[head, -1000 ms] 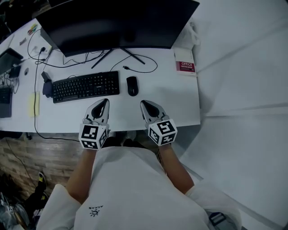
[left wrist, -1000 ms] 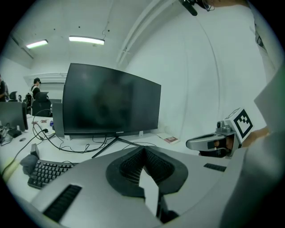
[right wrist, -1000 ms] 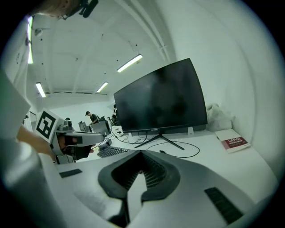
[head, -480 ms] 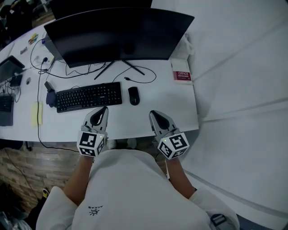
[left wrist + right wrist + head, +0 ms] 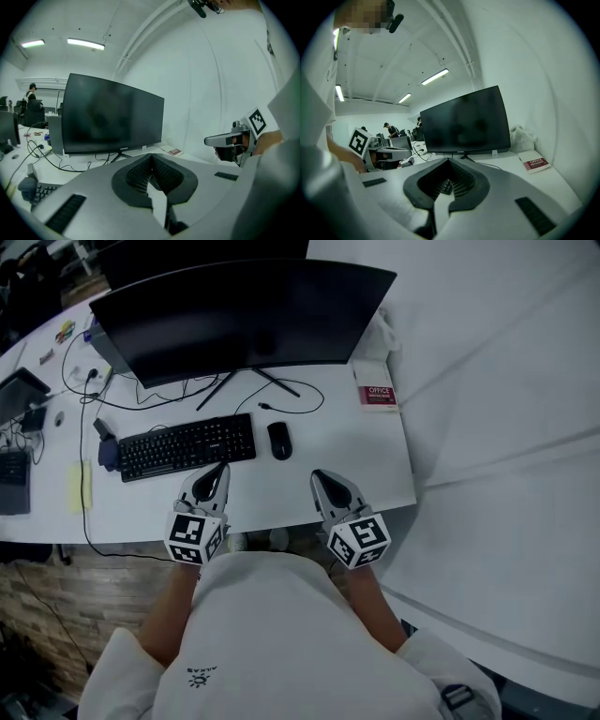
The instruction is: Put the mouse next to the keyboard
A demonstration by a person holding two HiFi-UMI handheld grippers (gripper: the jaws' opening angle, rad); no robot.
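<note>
A black mouse (image 5: 279,441) lies on the white desk (image 5: 356,456), just right of the black keyboard (image 5: 178,446) with a small gap between them. My left gripper (image 5: 218,468) hovers near the desk's front edge, below the keyboard's right end, and is shut on nothing. My right gripper (image 5: 318,475) sits below and right of the mouse, apart from it, also shut and empty. In the left gripper view the shut jaws of the left gripper (image 5: 151,157) face the monitor (image 5: 112,117), with the right gripper (image 5: 232,140) off to the side. In the right gripper view the right gripper (image 5: 449,161) points the same way.
A big dark monitor (image 5: 244,315) stands behind the keyboard, its cables (image 5: 281,395) trailing on the desk. A red book (image 5: 377,395) lies at the back right. A blue object (image 5: 107,454) and a yellow note (image 5: 75,486) sit left of the keyboard. The desk ends right of the book.
The head view has shifted a little. Mouse and keyboard lie where they were. Both grippers stay shut near the front edge, the right one drifted slightly to the right.
</note>
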